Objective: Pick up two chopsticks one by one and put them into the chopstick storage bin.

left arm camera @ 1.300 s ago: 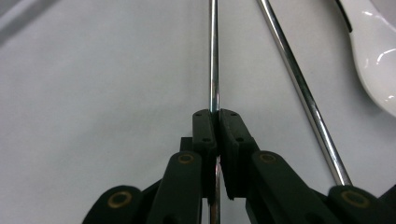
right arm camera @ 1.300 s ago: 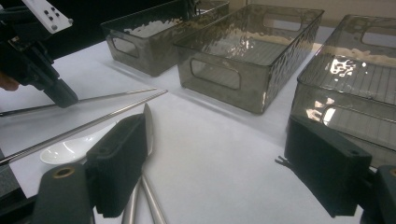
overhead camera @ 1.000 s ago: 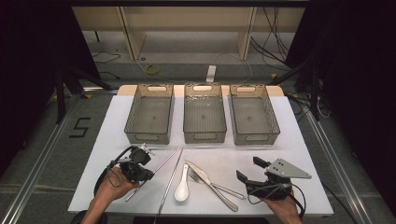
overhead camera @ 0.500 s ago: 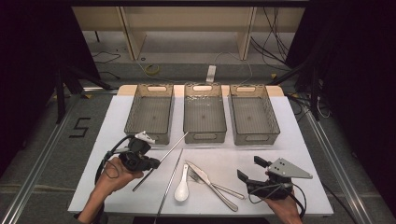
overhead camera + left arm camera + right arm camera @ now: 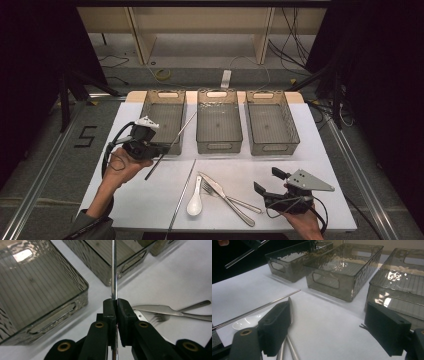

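Note:
My left gripper [image 5: 159, 148] is shut on a thin metal chopstick [image 5: 181, 131], held in the air above the near end of the left grey bin [image 5: 163, 121]. In the left gripper view the chopstick [image 5: 114, 270] runs straight up from between the closed jaws. A second chopstick [image 5: 182, 192] lies on the white table. To its right lie a white spoon [image 5: 194, 202], a knife [image 5: 227, 200] and a fork [image 5: 235, 199]. My right gripper [image 5: 268, 181] rests open at the near right, nothing between its fingers [image 5: 276, 326].
Three grey see-through bins stand in a row at the back: left, middle [image 5: 218, 122] and right [image 5: 271, 122]. All look empty. The table's front edge [image 5: 225, 231] is close to the right hand. Dark floor and cables surround the table.
The left gripper has lifted the chopstick off the table and carried it up and back toward the left bin. The right gripper has stayed put.

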Action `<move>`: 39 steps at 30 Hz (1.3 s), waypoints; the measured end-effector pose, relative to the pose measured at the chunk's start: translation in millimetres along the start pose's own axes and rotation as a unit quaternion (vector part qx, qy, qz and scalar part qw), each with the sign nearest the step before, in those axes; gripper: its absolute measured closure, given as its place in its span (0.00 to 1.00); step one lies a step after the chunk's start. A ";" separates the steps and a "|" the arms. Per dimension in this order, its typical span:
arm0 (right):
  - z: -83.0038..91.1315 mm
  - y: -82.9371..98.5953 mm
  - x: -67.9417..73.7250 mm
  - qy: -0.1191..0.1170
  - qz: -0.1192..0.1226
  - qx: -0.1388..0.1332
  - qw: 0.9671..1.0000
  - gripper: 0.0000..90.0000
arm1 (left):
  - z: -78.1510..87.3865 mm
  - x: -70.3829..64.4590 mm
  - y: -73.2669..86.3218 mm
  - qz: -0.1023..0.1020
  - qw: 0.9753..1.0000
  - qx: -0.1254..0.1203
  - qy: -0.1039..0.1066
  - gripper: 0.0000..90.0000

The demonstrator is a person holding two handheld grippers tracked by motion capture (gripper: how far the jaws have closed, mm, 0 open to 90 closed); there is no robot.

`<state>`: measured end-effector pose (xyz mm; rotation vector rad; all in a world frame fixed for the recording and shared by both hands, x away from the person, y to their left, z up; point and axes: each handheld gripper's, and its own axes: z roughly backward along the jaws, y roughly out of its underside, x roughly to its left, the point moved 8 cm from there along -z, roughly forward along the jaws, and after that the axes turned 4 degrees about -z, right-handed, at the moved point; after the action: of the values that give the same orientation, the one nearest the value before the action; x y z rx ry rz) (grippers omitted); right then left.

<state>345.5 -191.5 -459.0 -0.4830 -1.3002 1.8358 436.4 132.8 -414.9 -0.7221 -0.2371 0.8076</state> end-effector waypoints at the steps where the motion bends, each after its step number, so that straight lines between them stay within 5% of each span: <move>1: 0.0 0.0 0.0 0.000 0.000 0.000 1.000 0.25 | -0.1 1.0 -2.7 0.003 1.000 -0.007 -0.003 0.95; 20: 0.2 0.2 -0.6 -0.001 -0.001 0.000 1.000 0.25 | -7.6 68.8 -41.9 0.041 0.996 -0.047 -0.064 0.94; 29: -0.2 0.5 -0.5 -0.002 -0.003 0.001 1.000 0.25 | -9.0 115.6 -48.6 0.083 0.989 -0.071 -0.103 0.94; 39: -0.8 1.1 -0.3 -0.004 -0.005 0.002 1.000 0.25 | -23.3 139.5 -45.2 0.111 0.984 -0.073 -0.119 0.94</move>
<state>345.8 -191.3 -460.3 -0.4674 -1.3024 1.8331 567.9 201.7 -411.9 -0.7992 -0.4398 1.0999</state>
